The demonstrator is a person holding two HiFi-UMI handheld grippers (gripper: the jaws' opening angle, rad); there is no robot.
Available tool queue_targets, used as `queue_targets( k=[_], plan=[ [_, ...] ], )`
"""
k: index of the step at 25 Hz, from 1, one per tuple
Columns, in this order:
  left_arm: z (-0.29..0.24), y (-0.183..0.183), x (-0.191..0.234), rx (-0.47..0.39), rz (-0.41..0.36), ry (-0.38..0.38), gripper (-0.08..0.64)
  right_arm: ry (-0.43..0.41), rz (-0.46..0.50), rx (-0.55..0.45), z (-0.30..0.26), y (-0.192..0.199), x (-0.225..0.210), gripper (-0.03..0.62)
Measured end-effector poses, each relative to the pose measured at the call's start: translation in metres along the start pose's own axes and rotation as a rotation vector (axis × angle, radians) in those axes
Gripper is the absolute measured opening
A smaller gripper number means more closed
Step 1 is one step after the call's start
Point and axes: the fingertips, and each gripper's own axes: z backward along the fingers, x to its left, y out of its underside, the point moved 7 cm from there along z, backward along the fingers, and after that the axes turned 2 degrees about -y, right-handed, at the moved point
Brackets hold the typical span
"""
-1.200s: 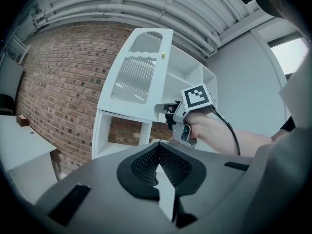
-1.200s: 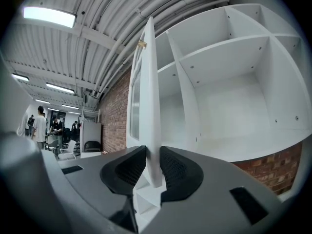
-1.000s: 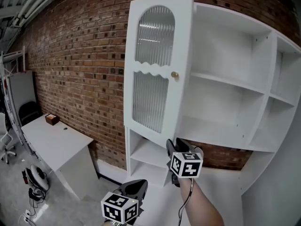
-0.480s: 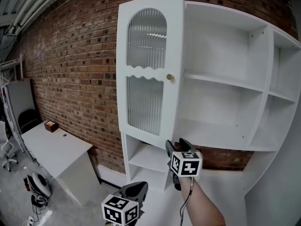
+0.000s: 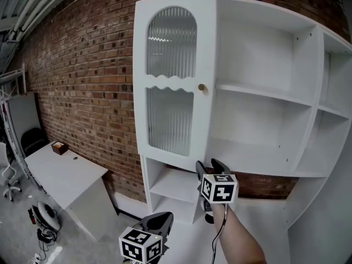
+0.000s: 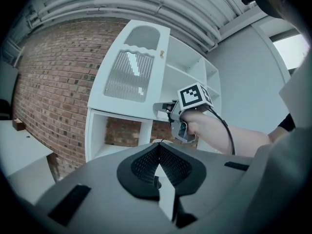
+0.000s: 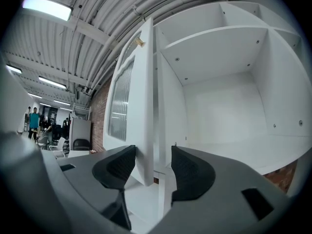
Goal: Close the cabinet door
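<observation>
The light is even and fairly bright, with no hard shadows. The white cabinet [image 5: 264, 109] glows against the duller brick wall [image 5: 82, 81] left of it, and soft shade sits beneath its shelves. Reflected streaks glare on the ribbed glass [image 5: 171, 40] of its door. A ceiling strip lamp [image 7: 46, 8], up and left of the cabinet, is blown out to white. Fisheye distortion bends every straight edge. Both gripper views have black corners and blur nearest the lens.

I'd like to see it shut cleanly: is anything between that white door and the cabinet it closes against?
No loose thing shows in the gap. Only the right gripper, whose jaws have just been opening, straddles the free edge of the cabinet door, so one jaw stands on the side of the cabinet.
</observation>
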Motion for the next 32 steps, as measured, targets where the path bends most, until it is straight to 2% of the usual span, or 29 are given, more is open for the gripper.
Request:
queue_targets(
  k=[18, 32],
  plan=[
    [-0.012, -0.002, 0.016, 0.007, 0.0, -0.024, 0.008, 0.005, -0.021, -0.001, -0.027, 0.001, -0.014, 0.239],
    [-0.007, -0.003, 0.017, 0.01, 0.009, -0.035, 0.008, 0.002, -0.035, 0.0, -0.02, 0.003, -0.017, 0.23]
  ],
)
